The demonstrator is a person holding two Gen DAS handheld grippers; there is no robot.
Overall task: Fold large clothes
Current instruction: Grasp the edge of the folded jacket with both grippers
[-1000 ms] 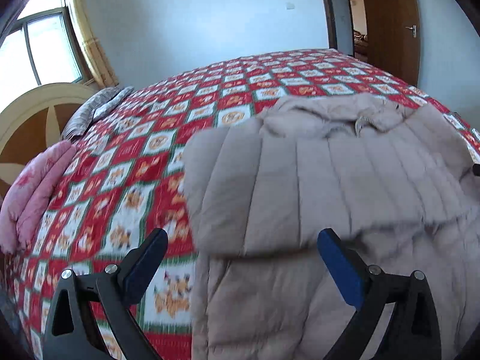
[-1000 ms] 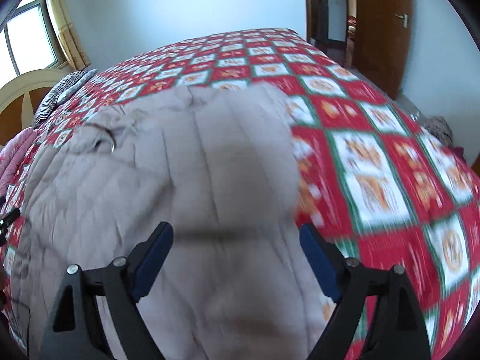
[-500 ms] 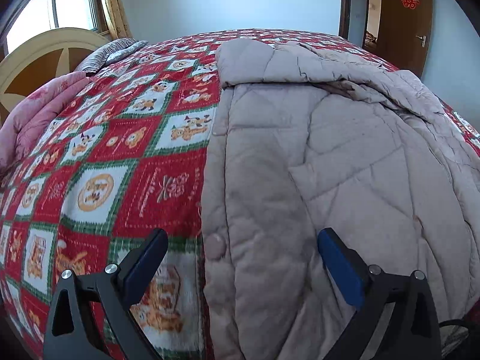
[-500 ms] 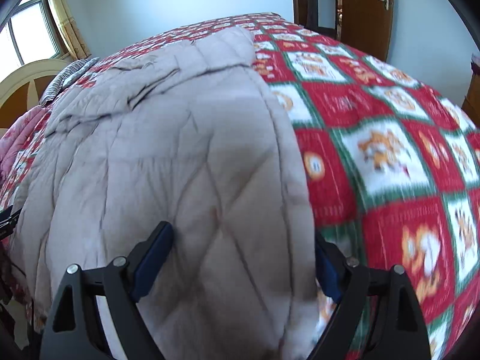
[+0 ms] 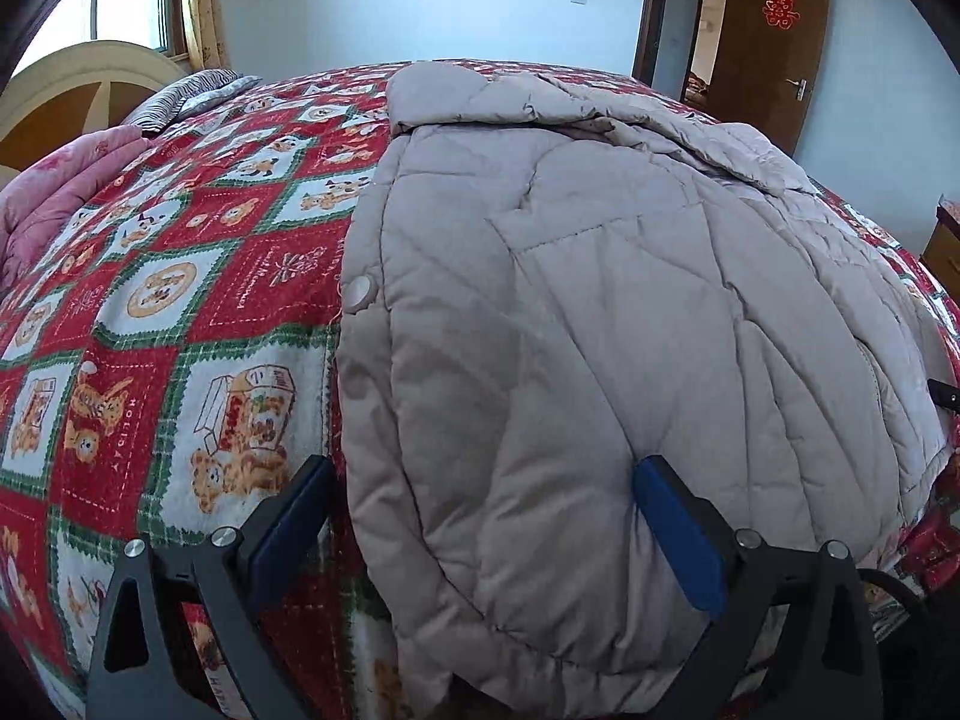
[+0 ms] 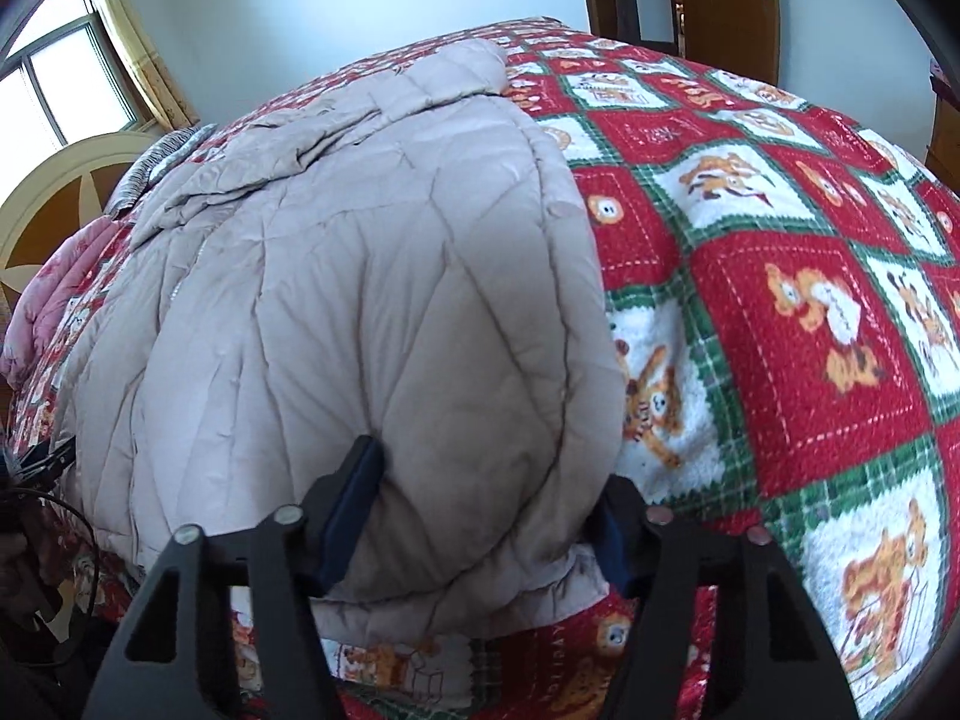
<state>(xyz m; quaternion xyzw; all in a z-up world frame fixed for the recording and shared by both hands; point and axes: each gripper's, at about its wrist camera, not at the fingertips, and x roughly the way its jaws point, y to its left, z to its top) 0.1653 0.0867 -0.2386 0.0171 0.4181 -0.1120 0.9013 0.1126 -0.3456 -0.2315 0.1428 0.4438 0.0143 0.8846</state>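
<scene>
Coat: the beige quilted coat (image 5: 600, 312) is lying flat on the red patterned bedspread (image 5: 180, 300), its near hem directly ahead of both grippers, collar end at the far side
Left gripper (image 5: 480, 516): jaws are standing wide and closing slightly; the hem's left corner is sitting between them, pads not pressing yet
Right gripper (image 6: 489, 510): jaws are closing around the hem's right corner, the padding bulging between the pads
Why so placed: each tool is taking one bottom corner, probably so the hem can be carried toward the collar in one fold
Sleeves: appearing to be tucked across the far part, though the folds are hard to read
Hidden: the coat's underside; the right gripper's outer pad is mostly covered by fabric; whether it is truly pinching cannot be told
</scene>
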